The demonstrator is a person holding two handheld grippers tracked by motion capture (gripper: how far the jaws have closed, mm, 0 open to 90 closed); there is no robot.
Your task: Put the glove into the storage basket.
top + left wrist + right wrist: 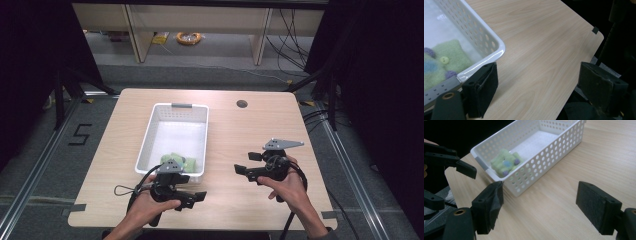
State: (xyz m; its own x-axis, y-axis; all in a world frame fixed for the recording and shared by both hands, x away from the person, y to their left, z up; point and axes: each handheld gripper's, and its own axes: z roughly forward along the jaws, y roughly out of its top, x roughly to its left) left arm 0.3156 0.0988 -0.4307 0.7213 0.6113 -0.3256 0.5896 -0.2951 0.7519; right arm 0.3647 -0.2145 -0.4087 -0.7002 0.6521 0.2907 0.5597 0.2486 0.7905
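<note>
A white perforated basket [150,127] stands left of the table's middle, with a green felt piece [177,161] with buttons lying at its near end. My left gripper [192,187] is open just in front of the basket's near right corner, its jaws pointing right over bare wood. In the left gripper view the open left gripper [539,85] has the basket corner [496,42] and the felt piece [446,60] at its left. My right gripper [246,163] is open, right of the basket, pointing toward it. In the right gripper view the right gripper [541,205] faces the basket [544,152] and the felt piece [505,162], holding nothing.
A round cable hole [242,104] sits at the table's far right. The table's near right corner, with black tape [595,30], drops off to dark floor. Behind the table are shelf legs and a yellow cable coil [189,37].
</note>
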